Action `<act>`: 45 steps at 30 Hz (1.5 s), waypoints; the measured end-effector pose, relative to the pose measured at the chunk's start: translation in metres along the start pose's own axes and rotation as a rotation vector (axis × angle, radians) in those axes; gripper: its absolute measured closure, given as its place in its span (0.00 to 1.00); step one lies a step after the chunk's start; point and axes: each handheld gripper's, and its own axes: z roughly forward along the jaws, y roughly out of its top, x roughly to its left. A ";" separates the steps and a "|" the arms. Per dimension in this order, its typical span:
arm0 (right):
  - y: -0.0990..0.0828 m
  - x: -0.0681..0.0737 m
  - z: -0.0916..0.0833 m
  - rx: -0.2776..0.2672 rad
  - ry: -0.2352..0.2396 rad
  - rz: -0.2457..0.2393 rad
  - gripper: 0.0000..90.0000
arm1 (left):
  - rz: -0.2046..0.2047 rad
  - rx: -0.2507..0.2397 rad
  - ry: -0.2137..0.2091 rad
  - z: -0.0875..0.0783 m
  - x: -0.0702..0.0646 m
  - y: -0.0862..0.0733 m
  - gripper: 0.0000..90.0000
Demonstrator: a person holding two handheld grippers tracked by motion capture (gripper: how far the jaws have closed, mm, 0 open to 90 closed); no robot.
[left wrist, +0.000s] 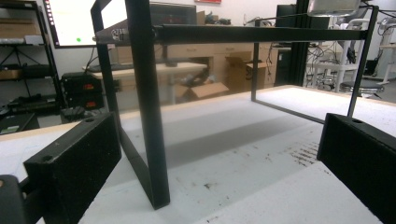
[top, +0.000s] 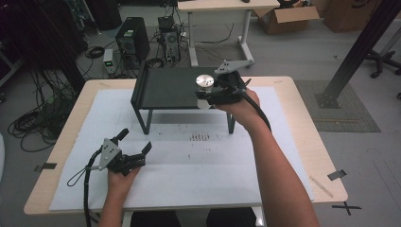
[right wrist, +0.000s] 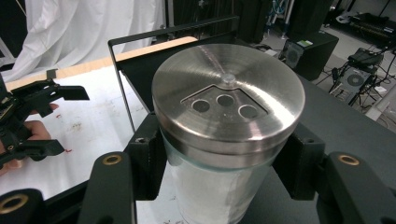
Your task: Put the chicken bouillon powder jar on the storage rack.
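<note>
A glass shaker (top: 205, 81) with a round steel lid and white powder inside sits between the jaws of my right gripper (top: 204, 97). The right gripper view has the shaker (right wrist: 229, 107) upright, three holes in its lid, and both pads pressed on the glass. It is at the front right edge of a black metal shelf (top: 165, 87); I cannot tell whether it rests on the shelf. My left gripper (top: 136, 141) lies low over the white paper at the front left, open and holding nothing. Its view (left wrist: 217, 158) looks between its pads at a shelf leg (left wrist: 147, 116).
White paper (top: 189, 170) covers the wooden table (top: 302, 142), with dark specks (top: 199, 137) in front of the shelf. Beyond the table's far edge stand a computer tower (top: 132, 40), floor cables, another desk (top: 222, 5) and cardboard boxes (top: 283, 19).
</note>
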 end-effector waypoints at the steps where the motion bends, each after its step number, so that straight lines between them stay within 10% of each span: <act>1: 0.001 0.000 0.002 0.003 0.000 0.001 0.48 | 0.000 0.000 0.000 0.000 0.000 0.000 0.00; 45: 0.003 -0.015 0.031 0.029 -0.046 0.066 0.47 | -0.001 0.000 -0.001 0.000 0.000 0.000 0.00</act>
